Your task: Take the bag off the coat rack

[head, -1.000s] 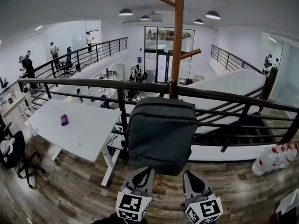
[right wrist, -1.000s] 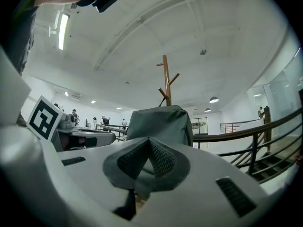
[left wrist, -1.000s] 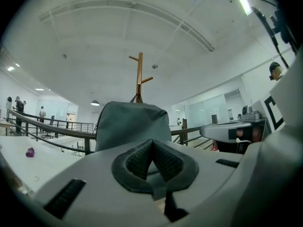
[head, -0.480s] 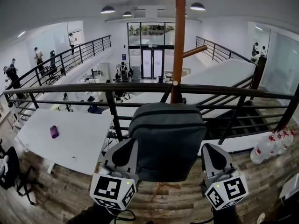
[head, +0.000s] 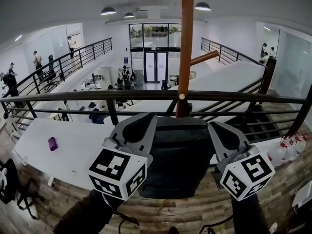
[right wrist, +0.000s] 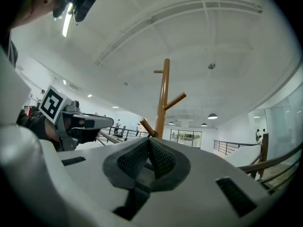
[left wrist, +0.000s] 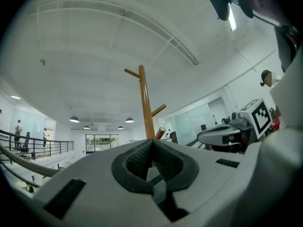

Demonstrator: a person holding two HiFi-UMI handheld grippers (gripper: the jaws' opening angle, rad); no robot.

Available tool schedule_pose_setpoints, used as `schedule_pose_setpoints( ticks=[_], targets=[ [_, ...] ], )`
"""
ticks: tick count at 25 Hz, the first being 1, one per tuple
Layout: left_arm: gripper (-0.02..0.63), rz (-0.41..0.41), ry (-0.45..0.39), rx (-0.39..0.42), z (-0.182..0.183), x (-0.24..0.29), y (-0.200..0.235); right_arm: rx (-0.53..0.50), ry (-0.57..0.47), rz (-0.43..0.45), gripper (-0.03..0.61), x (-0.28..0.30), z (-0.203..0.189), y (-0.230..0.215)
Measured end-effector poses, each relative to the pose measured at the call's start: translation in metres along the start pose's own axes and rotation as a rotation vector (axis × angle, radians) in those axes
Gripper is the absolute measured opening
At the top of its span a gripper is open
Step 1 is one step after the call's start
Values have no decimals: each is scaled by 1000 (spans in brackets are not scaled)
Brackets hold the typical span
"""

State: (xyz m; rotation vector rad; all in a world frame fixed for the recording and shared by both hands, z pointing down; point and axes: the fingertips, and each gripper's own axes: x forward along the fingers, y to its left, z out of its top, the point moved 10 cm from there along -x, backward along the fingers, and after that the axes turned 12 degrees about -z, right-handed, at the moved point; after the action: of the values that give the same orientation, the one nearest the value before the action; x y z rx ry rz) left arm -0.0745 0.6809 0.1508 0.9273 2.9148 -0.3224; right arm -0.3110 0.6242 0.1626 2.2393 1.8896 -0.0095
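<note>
The wooden coat rack [head: 185, 48] rises in front of the railing [head: 73, 97]. The dark grey bag [head: 175, 165] hangs against its pole, just under a short peg [head: 182, 96]; its handle is hidden. The left gripper [head: 147, 119] and right gripper [head: 214, 126] are raised either side of the bag's top, each with jaws clenched on nothing. This looks like the approach. Next, a pair of jaws must part, find the handle and lift it clear of the peg.
</note>
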Motion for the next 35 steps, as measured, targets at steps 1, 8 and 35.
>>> schedule_pose_setpoints(
  ticks=[1,8,35],
  targets=[
    [9,-13,12,-6,3,9,4,-12,13,13,8,8,4,0],
    [9,-72,88,33,4,55,23,-64,68,70,9,57,12,0],
    [98,-156,342,37,-37,126,58,-118,284,130,114,149,-20,4]
  ],
)
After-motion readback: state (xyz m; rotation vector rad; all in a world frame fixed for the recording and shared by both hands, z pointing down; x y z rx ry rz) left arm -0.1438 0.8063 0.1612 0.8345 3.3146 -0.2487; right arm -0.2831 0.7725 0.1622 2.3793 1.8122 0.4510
